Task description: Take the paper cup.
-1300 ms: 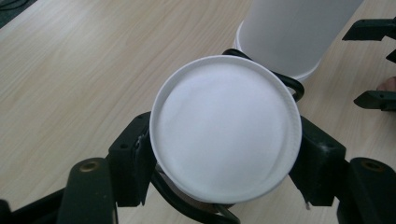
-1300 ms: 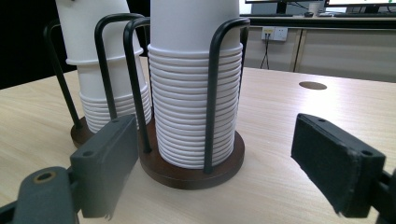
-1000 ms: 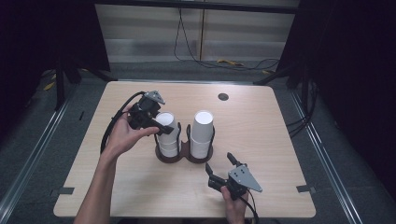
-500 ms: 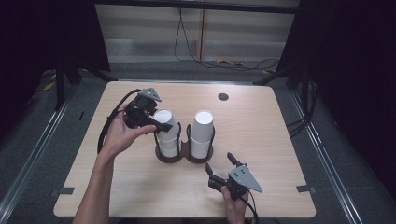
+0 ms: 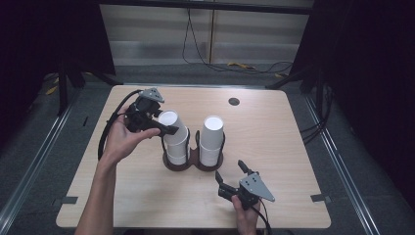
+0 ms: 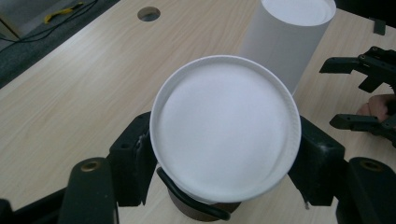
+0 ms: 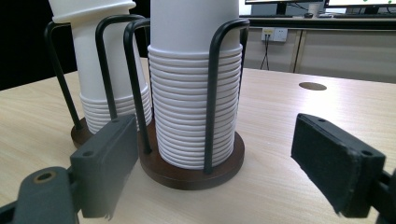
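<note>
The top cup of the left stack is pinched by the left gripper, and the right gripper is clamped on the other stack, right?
Not quite: the right gripper is open and apart from the other stack, as the high view shows. The left gripper does pinch the top cup.

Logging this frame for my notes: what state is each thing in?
Left claw: shut on the top cup.
Top cup: upside down, gripped, tilted on the left stack.
Left stack: in the holder.
Right stack: upright in the holder.
Holder: standing on the table.
Right claw: open, empty.
</note>
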A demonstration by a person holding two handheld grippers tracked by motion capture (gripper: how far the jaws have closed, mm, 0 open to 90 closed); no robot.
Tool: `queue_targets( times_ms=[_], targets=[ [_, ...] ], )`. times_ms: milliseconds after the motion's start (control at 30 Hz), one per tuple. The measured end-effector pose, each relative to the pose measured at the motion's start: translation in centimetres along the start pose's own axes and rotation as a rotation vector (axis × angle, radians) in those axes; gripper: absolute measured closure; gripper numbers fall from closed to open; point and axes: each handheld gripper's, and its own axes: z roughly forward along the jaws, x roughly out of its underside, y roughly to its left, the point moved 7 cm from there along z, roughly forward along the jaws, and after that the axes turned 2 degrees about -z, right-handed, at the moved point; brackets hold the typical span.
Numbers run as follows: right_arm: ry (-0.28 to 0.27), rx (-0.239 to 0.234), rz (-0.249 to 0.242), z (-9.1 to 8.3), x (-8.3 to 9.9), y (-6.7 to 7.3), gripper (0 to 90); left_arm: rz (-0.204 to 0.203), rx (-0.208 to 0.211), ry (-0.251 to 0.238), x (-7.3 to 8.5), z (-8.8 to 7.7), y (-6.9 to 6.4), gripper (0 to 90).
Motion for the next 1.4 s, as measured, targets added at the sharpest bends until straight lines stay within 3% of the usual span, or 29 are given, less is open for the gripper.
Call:
queue_targets(
  times_ms=[300,667,1033,1400],
  targets=[
    [-0.003,-0.005,0.0,0.0,0.0,0.0,14.6,0.018,-0.013,-0.05,-0.2,-0.6,-0.7,32.8],
    [-0.002,-0.006,0.002,0.0,0.0,0.0,14.6,-0.02,0.002,-0.162,-0.1,-1.3,-1.0,32.8],
    [-0.004,0.0,-0.001,-0.1,0.0,-0.1,14.6,-0.004,-0.002,-0.206,0.1,-2.2,-2.1,32.9],
    [-0.006,0.002,-0.002,-0.1,0.0,-0.1,14.6,-0.007,0.029,-0.273,0.8,-2.6,-3.4,32.9]
  ],
)
